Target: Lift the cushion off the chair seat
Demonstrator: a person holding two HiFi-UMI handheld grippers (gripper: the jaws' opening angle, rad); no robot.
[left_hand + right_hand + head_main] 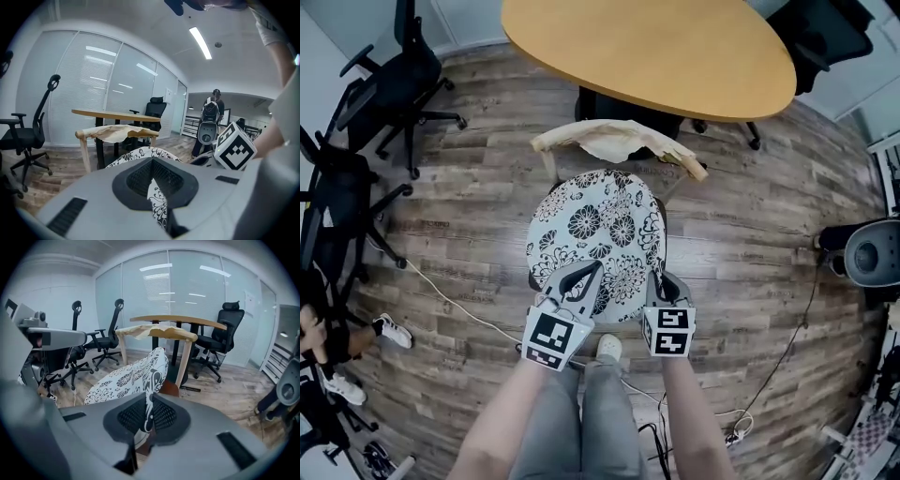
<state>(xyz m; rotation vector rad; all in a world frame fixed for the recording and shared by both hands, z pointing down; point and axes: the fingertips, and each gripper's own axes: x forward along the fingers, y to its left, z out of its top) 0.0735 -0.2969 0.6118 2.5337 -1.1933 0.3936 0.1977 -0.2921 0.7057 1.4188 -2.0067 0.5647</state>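
Note:
A round white cushion with black flower print [598,239] hangs over the wooden chair [619,141], held up by its near edge. My left gripper [584,278] is shut on the cushion's near left edge, and the fabric [157,204] shows pinched between its jaws. My right gripper [657,281] is shut on the near right edge, where the cushion's rim [149,401] is clamped and the cushion [126,378] rises ahead of it. A brown piece of the chair seat [169,389] shows under the lifted cushion. A pale cloth [614,139] drapes the chair's backrest.
A large oval wooden table [656,52] stands just behind the chair. Black office chairs [389,89] stand at the left. A cable [459,307] runs across the wood floor near my feet. A person with a backpack [211,112] stands far off.

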